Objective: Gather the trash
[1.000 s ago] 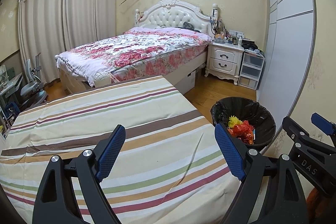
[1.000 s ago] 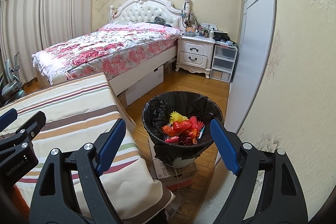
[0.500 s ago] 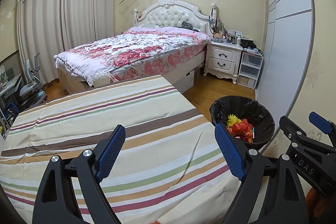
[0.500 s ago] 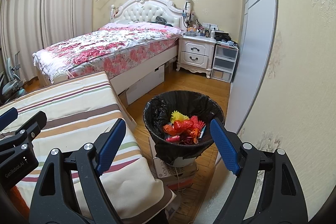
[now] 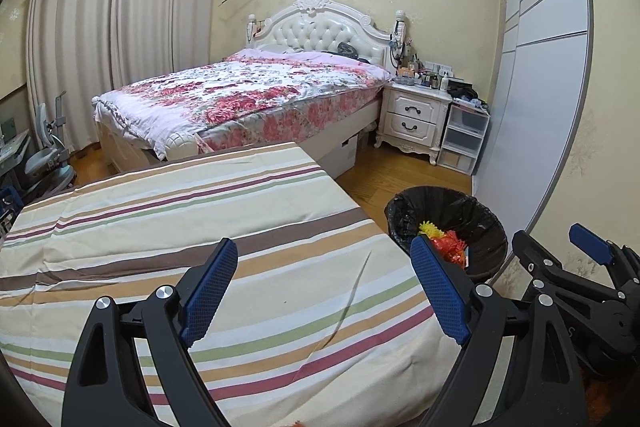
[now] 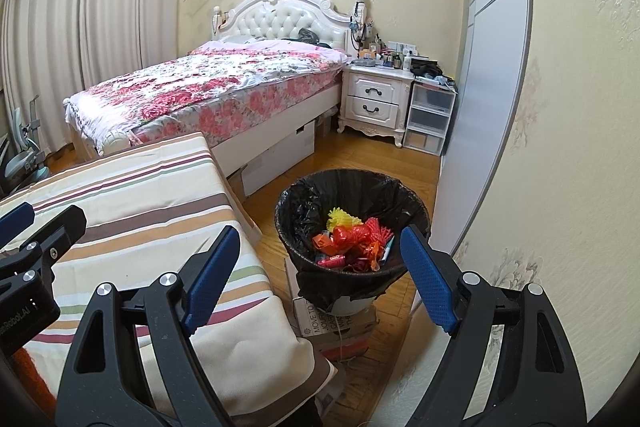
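A bin lined with a black bag (image 6: pixel 352 175) stands on the wooden floor beside the striped-cloth table (image 6: pixel 140 195). Red, orange and yellow trash (image 6: pixel 352 243) lies inside it. My right gripper (image 6: pixel 320 233) hovers above and in front of the bin, open, with nothing between its blue pads. My left gripper (image 5: pixel 323 246) hangs open over the striped cloth (image 5: pixel 200 227), also with nothing between its pads. In the left wrist view the bin (image 5: pixel 448 201) shows at the right, with the right gripper's (image 5: pixel 580 259) side view beyond it. No loose trash shows on the cloth.
A cardboard box (image 6: pixel 332 323) sits under the bin. A floral bed (image 6: pixel 208 87) fills the far side, with a white nightstand (image 6: pixel 376 99) and plastic drawers (image 6: pixel 430 119) beside it. A sliding wardrobe door (image 6: pixel 488 87) and wallpapered wall close the right. A chair (image 5: pixel 48 155) stands at the far left.
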